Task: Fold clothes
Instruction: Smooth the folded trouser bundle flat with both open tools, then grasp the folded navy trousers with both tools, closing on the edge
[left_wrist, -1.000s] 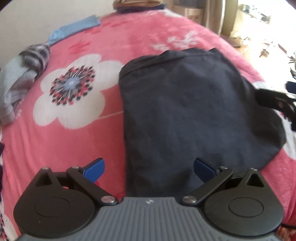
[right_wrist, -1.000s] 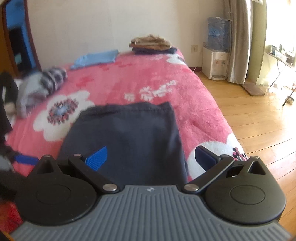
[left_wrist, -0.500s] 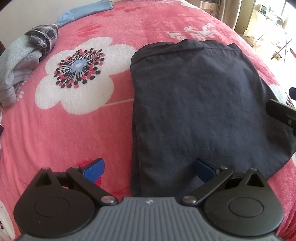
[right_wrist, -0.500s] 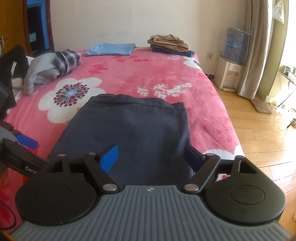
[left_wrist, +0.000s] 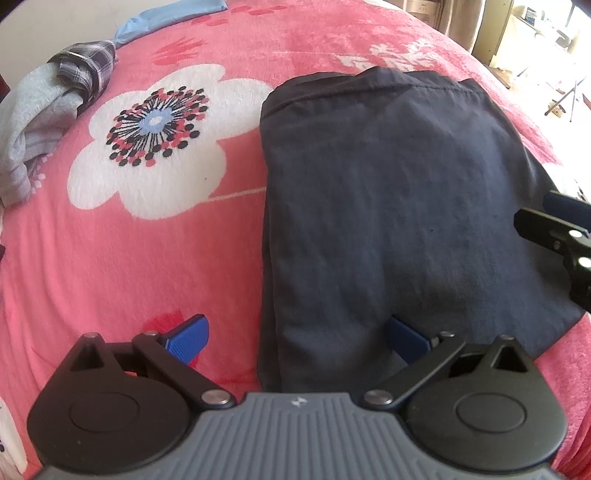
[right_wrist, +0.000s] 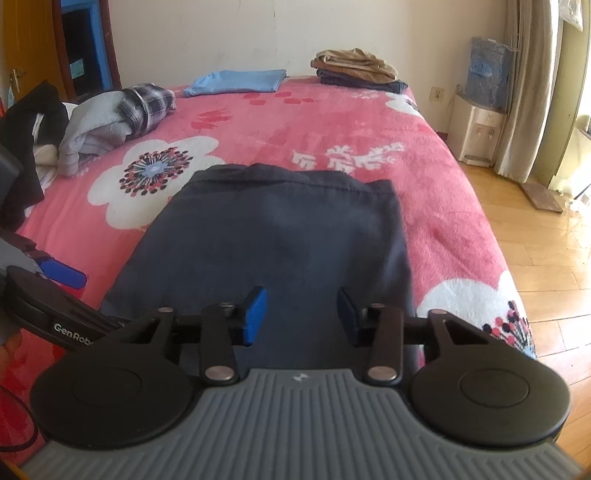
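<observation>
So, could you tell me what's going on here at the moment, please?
A person is folding clothes on a bed with pink flowered bedding, holding tongs in each hand. Both work at the near edge of a dark navy garment lying flat. The left tongs stand wide open, straddling the garment's left edge. The right tongs are closing over the cloth, the pads not yet pressing it. Unfolded clothes wait at the left; folded ones sit at the far end.

White lettering on the left tongs (right_wrist: 62, 280) reads "GenRob", seemingly cut off by the other tool's linkage.
</observation>
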